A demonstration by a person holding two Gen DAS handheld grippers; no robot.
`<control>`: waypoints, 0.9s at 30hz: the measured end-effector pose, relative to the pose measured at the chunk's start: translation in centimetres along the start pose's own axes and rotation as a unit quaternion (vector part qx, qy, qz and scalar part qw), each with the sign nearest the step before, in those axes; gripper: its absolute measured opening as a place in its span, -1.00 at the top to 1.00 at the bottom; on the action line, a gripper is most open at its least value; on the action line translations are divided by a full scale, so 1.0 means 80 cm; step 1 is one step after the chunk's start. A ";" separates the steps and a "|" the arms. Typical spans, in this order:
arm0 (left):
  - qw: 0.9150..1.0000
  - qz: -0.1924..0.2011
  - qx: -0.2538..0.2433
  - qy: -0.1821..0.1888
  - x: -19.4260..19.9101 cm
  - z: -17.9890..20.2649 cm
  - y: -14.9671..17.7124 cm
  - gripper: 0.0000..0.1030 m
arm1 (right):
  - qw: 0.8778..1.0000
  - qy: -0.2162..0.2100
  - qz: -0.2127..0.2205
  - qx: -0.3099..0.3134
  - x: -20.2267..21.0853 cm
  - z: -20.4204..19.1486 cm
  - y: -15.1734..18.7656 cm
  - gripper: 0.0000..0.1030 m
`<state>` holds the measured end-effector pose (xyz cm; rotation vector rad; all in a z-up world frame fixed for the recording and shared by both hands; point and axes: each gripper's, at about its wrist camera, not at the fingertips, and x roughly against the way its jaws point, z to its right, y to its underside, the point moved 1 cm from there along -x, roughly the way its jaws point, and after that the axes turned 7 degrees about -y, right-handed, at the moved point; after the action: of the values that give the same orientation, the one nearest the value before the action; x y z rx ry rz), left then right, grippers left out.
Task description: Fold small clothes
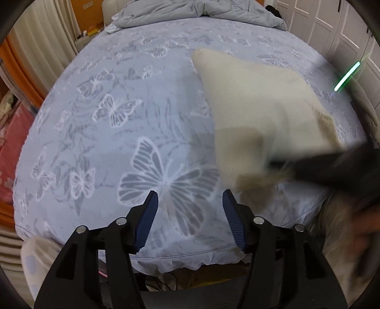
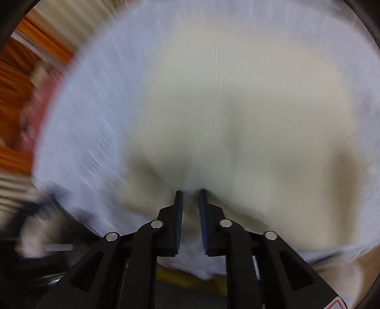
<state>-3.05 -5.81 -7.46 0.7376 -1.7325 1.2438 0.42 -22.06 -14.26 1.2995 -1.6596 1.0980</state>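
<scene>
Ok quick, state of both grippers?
Left gripper: open, empty, above the bedsheet.
Right gripper: shut on the cream garment; view is blurred.

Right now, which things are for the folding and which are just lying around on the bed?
For the folding:
cream garment, pinched in the right gripper
left gripper, open over the butterfly sheet

Just lying around:
crumpled grey blanket at the far end
pink bedding beside the bed
</scene>
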 end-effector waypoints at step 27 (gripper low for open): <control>0.990 0.007 0.099 0.101 -0.021 0.019 -0.108 -0.77 | 0.958 -0.025 0.190 -0.215 0.130 0.221 0.001 -0.56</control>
<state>4.48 -10.13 -5.41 0.6872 -1.4660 1.4643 -2.71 -42.06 -10.98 0.7530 -2.0997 0.8450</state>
